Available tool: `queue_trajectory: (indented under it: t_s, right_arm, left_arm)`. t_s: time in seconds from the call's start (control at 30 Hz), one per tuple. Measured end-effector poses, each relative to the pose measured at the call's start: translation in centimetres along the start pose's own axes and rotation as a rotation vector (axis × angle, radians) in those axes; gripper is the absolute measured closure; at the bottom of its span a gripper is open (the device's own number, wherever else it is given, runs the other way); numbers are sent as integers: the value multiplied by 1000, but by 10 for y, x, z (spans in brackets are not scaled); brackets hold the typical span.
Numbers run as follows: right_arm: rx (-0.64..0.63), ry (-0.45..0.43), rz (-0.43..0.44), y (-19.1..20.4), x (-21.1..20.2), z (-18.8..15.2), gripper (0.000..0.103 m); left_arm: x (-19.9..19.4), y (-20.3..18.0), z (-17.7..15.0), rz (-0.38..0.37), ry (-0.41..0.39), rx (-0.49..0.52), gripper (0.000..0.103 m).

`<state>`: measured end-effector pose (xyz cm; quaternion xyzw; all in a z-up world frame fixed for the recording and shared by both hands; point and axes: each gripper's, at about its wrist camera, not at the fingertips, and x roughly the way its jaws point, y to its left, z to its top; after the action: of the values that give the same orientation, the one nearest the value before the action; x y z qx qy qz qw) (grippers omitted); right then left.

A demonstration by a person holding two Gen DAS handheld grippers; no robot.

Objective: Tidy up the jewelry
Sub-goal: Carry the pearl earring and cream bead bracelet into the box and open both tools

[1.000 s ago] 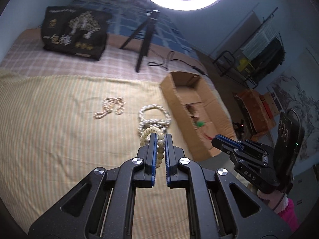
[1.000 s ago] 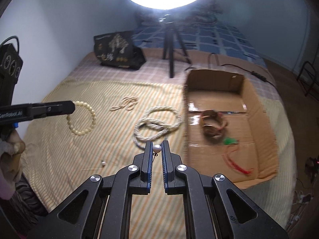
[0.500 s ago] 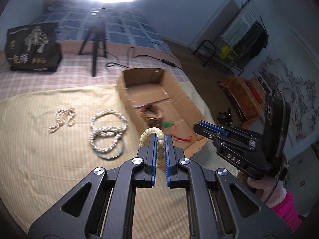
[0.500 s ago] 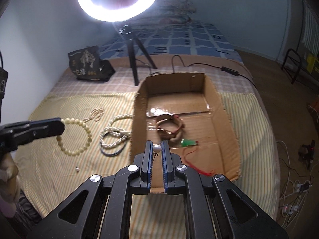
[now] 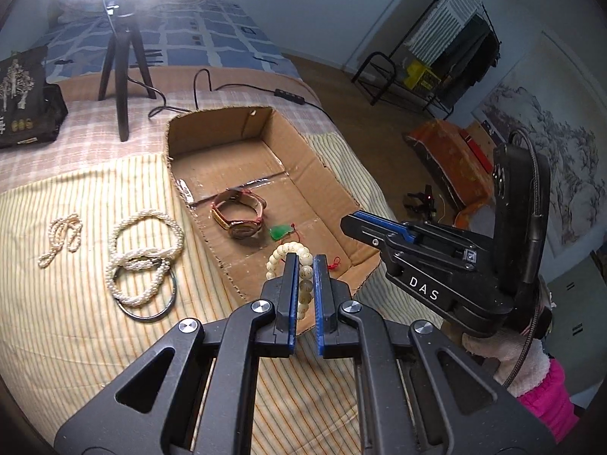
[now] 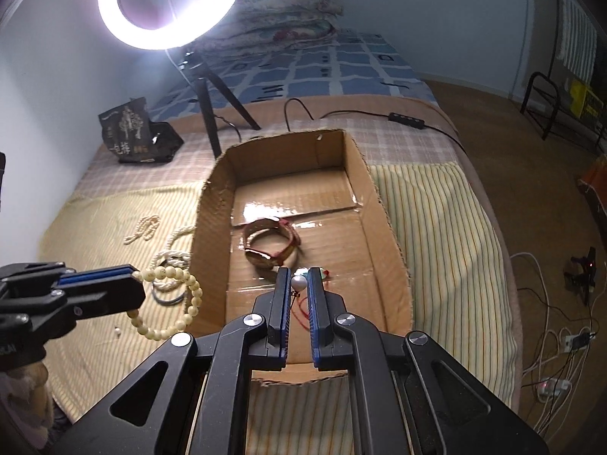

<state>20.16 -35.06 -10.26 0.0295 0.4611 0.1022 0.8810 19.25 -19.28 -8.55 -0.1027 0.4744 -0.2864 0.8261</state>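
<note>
Now both grippers had swung from the striped blanket [image 5: 76,322] to over the cardboard box [image 6: 383,204], w/ loads still pinched. Left gripper [image 5: 303,261] jaws were nearly closed on the cream bead bracelet [image 5: 290,252]; right gripper [image 6: 297,275] jaws were narrowly clamped on a pearl earring [image 6: 298,283], so drop-off looked next.

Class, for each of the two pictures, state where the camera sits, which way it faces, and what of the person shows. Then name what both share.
Left wrist: sits on the left tool, facing right over the cardboard box; the right tool and gloved hand show.
Right wrist: sits on the right tool, facing along the box toward the ring light; the left tool shows.
Shared: box, watch, bead bracelet.
</note>
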Motion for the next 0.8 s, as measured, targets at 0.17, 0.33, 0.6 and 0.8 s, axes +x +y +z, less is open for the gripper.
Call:
queue_trajectory:
  t_s: [0.17,0.33,0.6,0.8]
  right_arm:
    - [2,13,-4,-4,7,-2,96]
    - [3,18,-4,-4,10,-2,96]
    - [-10,8,-19,-2,10,-2,91]
    - [-6,-5,-39,-3,7,-1,63]
  left_arm:
    - [14,-4,-2,15,24,7,98]
    - [19,-4,-4,34,34,9,98]
    - [18,-4,-4,71,35,31,98]
    - [14,-3,-7,101,28,53,83]
